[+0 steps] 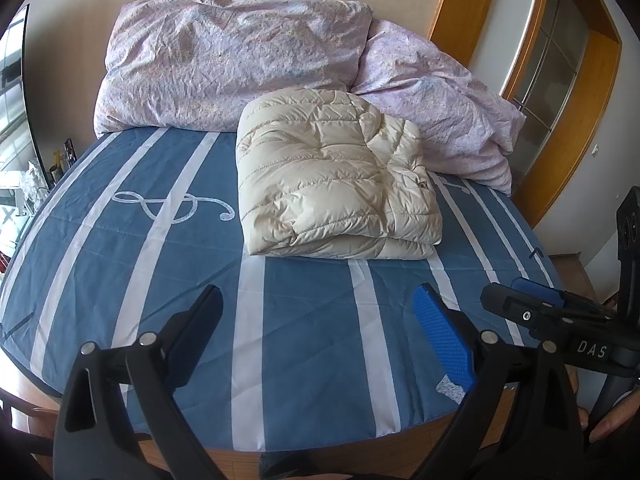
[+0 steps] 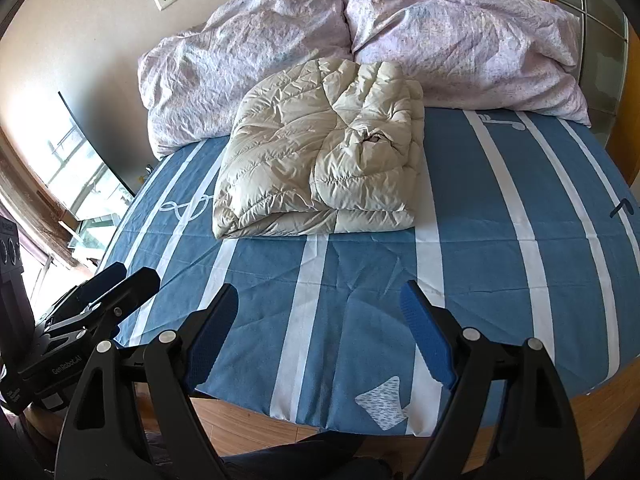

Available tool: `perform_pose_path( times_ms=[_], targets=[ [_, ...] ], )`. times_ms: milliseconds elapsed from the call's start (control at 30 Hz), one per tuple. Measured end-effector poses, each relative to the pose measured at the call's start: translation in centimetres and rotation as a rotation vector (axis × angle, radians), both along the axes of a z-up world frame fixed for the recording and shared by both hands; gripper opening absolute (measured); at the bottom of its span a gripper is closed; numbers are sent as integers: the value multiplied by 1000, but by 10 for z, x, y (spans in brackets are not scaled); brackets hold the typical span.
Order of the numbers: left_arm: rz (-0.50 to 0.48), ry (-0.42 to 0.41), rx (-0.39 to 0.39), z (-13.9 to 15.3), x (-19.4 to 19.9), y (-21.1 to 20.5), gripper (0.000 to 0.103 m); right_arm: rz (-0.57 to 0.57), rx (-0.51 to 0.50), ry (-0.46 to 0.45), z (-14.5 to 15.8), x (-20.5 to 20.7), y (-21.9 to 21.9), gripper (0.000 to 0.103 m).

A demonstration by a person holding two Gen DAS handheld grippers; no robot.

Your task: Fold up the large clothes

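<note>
Cream puffer jacket (image 1: pixel 336 176) lies folded in a bundle on the blue striped bed (image 1: pixel 304 320), touching the lilac duvet (image 1: pixel 224 60) behind it. Left gripper (image 1: pixel 316 332) and right gripper (image 2: pixel 320 336) hover near the bed's front edge (jaws spread wide, gripping nothing), well apart from the jacket.

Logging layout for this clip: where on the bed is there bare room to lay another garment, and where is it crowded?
Bare sheet lies between the folded cream down jacket and the foot edge, by the open left gripper and right gripper. More sits left of the jacket around the treble-clef print, and right of it. The head end is crowded by the lilac duvet, which touches the jacket.
</note>
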State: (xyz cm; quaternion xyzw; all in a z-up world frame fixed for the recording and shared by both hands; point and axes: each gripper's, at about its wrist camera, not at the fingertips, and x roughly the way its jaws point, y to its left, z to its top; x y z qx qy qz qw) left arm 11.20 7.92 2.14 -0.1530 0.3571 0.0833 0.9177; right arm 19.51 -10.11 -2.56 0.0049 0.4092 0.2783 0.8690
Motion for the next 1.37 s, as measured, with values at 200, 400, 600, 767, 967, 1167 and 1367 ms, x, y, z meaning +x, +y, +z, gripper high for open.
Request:
perform_pose_path(
  times_ms=[200, 400, 600, 767, 967, 1167, 1367],
  targets=[
    [2, 0, 1, 0, 1, 0, 96, -5, 2, 4, 0, 3, 0, 85],
    [1, 1, 0, 0, 1, 0, 96, -3, 2, 5, 0, 4, 1, 85],
    [-1, 3, 0, -1, 1, 1, 96, -5, 3, 7, 0, 5, 0, 85],
    [-2, 5, 0, -3, 2, 2, 96, -5, 2, 7, 0, 6, 0, 85],
    [-3, 6, 0, -4, 3, 3, 96, -5, 3, 10, -1, 7, 0, 85],
    [-4, 7, 0, -4, 3, 3, 96, -5, 4, 9, 0, 7, 0, 85],
    [-7, 10, -3, -7, 3, 3, 96, -8, 4, 10, 0, 6, 1, 85]
  ],
)
